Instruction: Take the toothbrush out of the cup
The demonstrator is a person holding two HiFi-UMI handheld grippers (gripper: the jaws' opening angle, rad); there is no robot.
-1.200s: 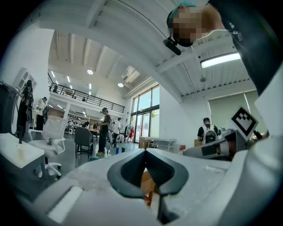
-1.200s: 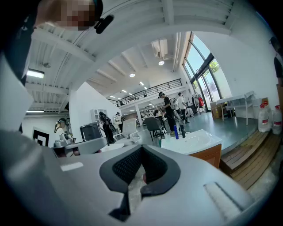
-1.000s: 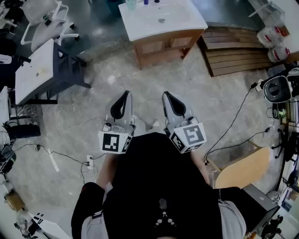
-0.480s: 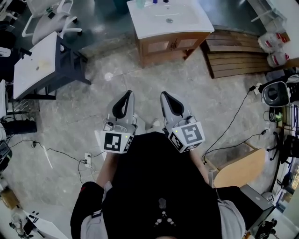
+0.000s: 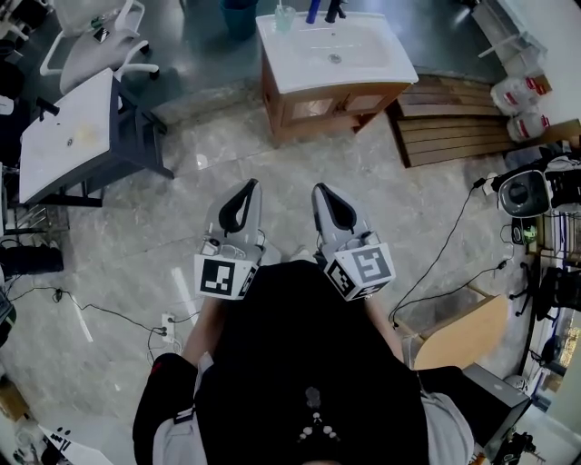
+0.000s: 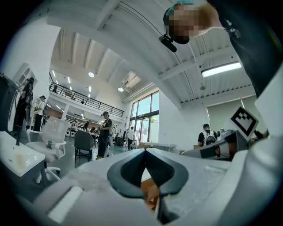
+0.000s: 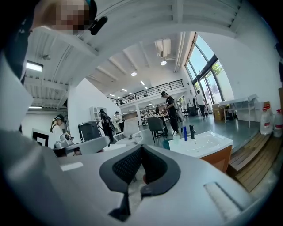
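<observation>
Far ahead of both claws I see the white washstand (image 5: 336, 54). My left gripper (image 5: 249, 185) and right gripper (image 5: 320, 189) hang side by side, each with its jaws closed tip to tip on nothing. Well beyond them, at the washstand's rear corner, stands the cup (image 5: 284, 16). I cannot make out its toothbrush. The red labels on the jugs (image 5: 517, 91), far off the right claw's side, are unreadable.

A white washbasin (image 5: 338, 50) topped a wooden cabinet (image 5: 327, 102); a wooden pallet (image 5: 449, 123) lay just beside it, 2 jugs (image 5: 511, 93) near
</observation>
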